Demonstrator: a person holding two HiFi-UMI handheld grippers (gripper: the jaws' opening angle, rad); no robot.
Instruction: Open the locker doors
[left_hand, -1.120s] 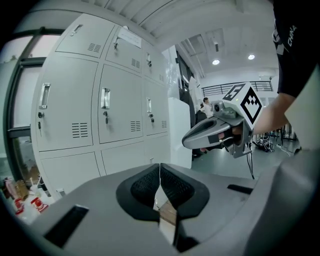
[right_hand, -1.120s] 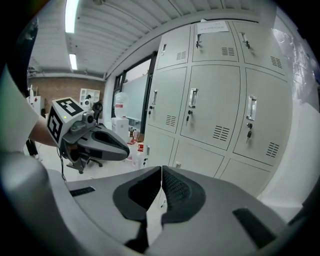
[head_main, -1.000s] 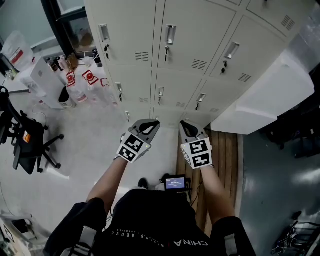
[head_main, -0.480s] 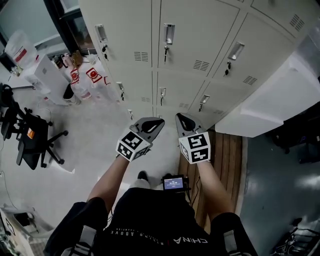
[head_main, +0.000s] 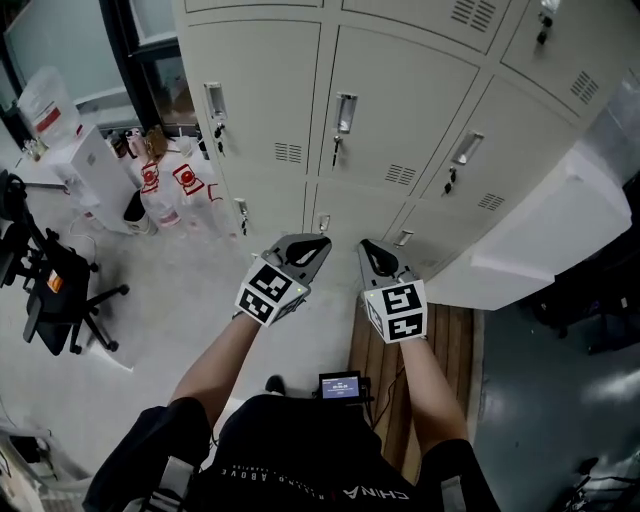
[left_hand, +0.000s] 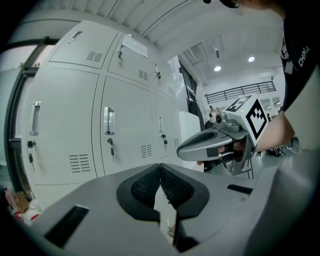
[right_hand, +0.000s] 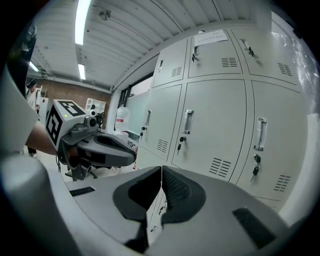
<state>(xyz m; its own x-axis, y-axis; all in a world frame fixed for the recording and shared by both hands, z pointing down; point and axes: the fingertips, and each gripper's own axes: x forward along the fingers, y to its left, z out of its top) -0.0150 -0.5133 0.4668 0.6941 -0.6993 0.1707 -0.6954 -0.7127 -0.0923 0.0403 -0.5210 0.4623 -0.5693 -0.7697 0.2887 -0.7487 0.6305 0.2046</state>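
A bank of cream locker doors (head_main: 400, 100) fills the top of the head view, all closed, each with a metal handle (head_main: 345, 112) and a key below it. My left gripper (head_main: 305, 250) and right gripper (head_main: 375, 255) are held side by side in front of the lower row, apart from the doors. Both are shut with nothing between the pads. In the left gripper view the pads (left_hand: 150, 182) meet, with a door handle (left_hand: 109, 120) ahead. In the right gripper view the pads (right_hand: 172, 187) also meet, facing a middle door (right_hand: 210, 130).
A black office chair (head_main: 55, 290) stands at the left. White bags with red print (head_main: 165, 180) and a white box (head_main: 85, 160) sit by the lockers' left end. A large white block (head_main: 530, 230) lies at the right, above wooden planks (head_main: 425, 355). A small screen (head_main: 340, 385) hangs at my waist.
Both grippers have risen and moved towards the lockers, staying shut. The head view has tilted up, so an upper row of doors shows at the top.
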